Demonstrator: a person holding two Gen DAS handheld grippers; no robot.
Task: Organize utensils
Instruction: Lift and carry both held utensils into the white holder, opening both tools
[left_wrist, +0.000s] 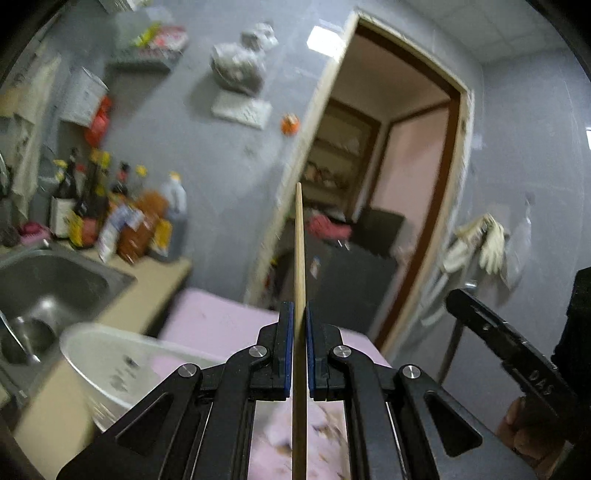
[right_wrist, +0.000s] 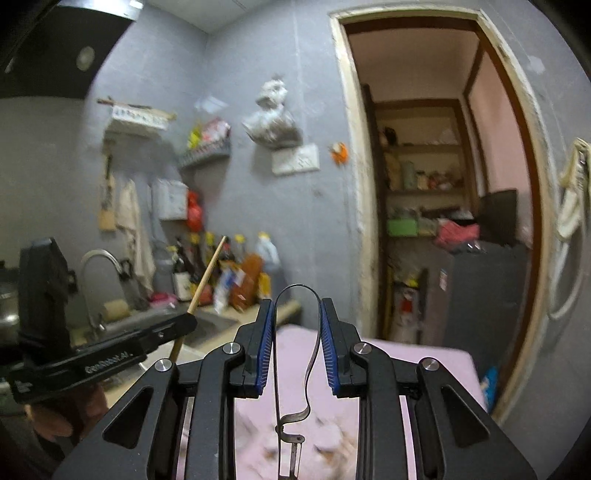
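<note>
A long wooden chopstick (left_wrist: 300, 240) runs forward and upward between the blue pads of my left gripper (left_wrist: 300, 306), which is shut on it. The right wrist view shows the same chopstick (right_wrist: 207, 280) slanting up out of the left gripper (right_wrist: 190, 319) at the left. My right gripper (right_wrist: 297, 306) is shut on the looped handle of a thin metal utensil (right_wrist: 312, 354) that looks like a peeler, its blade end hanging low between the arms. The right gripper (left_wrist: 456, 299) appears as a black body at the right edge of the left wrist view.
A pink-covered table (left_wrist: 221, 321) lies below both grippers. To the left are a steel sink (left_wrist: 74, 277), a white basin (left_wrist: 110, 354), a faucet (right_wrist: 99, 258) and several sauce bottles (left_wrist: 122, 218). An open doorway (right_wrist: 424, 184) is ahead. A hand (right_wrist: 55, 417) holds the left gripper.
</note>
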